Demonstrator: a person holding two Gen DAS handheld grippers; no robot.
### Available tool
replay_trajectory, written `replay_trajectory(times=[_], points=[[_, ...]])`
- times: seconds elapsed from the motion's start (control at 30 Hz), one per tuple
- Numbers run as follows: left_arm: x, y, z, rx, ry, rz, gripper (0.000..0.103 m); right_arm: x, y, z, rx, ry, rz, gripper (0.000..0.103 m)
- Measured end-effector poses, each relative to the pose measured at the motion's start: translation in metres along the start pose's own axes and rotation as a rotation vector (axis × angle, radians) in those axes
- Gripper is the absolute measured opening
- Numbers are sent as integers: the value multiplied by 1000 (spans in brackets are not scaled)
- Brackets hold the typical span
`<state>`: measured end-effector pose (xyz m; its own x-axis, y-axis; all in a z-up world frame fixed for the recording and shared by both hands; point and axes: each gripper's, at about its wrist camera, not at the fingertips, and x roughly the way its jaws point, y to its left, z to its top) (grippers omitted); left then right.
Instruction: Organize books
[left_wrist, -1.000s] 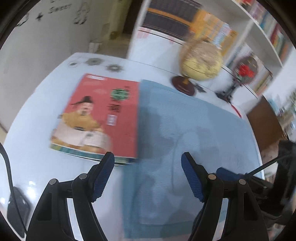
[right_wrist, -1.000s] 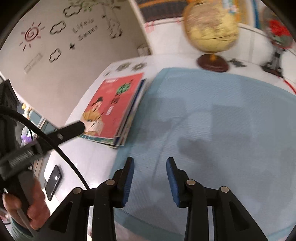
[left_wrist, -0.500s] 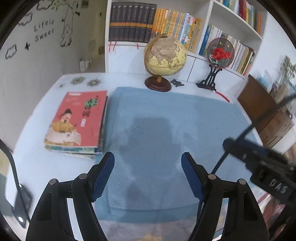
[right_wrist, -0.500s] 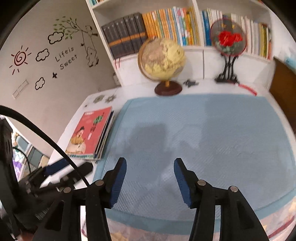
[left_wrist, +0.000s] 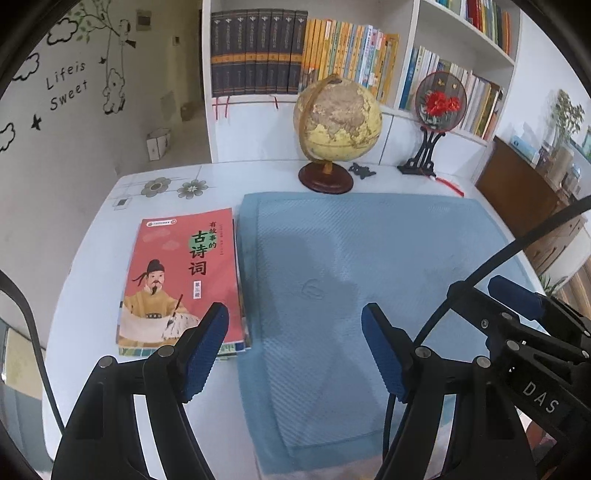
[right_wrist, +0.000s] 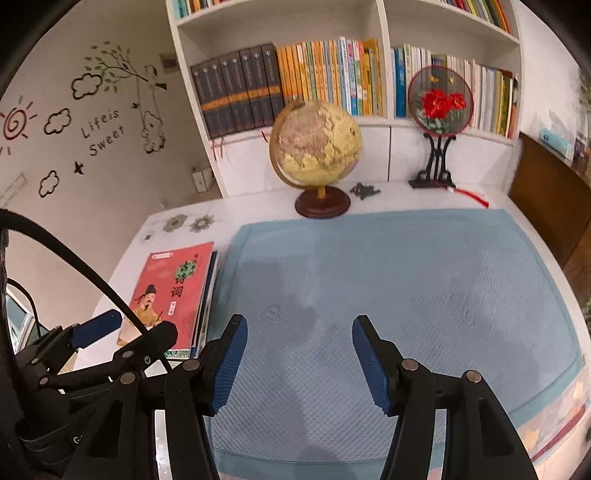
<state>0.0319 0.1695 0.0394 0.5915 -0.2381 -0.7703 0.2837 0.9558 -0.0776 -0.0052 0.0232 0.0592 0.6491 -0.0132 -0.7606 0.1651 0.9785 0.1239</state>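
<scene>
White shelving packed with upright books backs a pale surface (left_wrist: 92, 295). One stack of thin books (left_wrist: 184, 280), red illustrated cover on top, lies by its left edge, long axis toward the shelves; lower volumes are hard to count. Touching it, a blue textured mat (left_wrist: 369, 266). Left tool (left_wrist: 295, 343) is wide and empty; right tool (right_wrist: 297, 354), jaws just opened, grips nothing.

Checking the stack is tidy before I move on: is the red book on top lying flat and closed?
Yes: the red book lies flat and closed, cover up, on top of the stack on the white table, beside the blue mat.
</scene>
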Motion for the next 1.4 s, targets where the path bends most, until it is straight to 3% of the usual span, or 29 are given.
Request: replay_trajectory(times=[0.17, 0.43, 0.6, 0.8, 1.03, 1.4], points=[[20, 8, 8, 1, 64, -37, 73, 15, 5, 0, 0, 35, -41, 57], [6, -1, 19, 5, 21, -62, 73, 0, -3, 20, -12, -31, -89, 58], [13, -12, 20, -7, 37, -74, 73, 0, -15, 19, -17, -25, -119, 60], [22, -46, 19, -31, 68, -120, 73, -2, -56, 13, 56, -7, -141, 60], [31, -103, 23, 17, 84, -92, 73, 0, -112, 15, 95, 22, -142, 60], [48, -172, 41, -11, 78, -77, 73, 3, -189, 33, 86, 32, -136, 60]])
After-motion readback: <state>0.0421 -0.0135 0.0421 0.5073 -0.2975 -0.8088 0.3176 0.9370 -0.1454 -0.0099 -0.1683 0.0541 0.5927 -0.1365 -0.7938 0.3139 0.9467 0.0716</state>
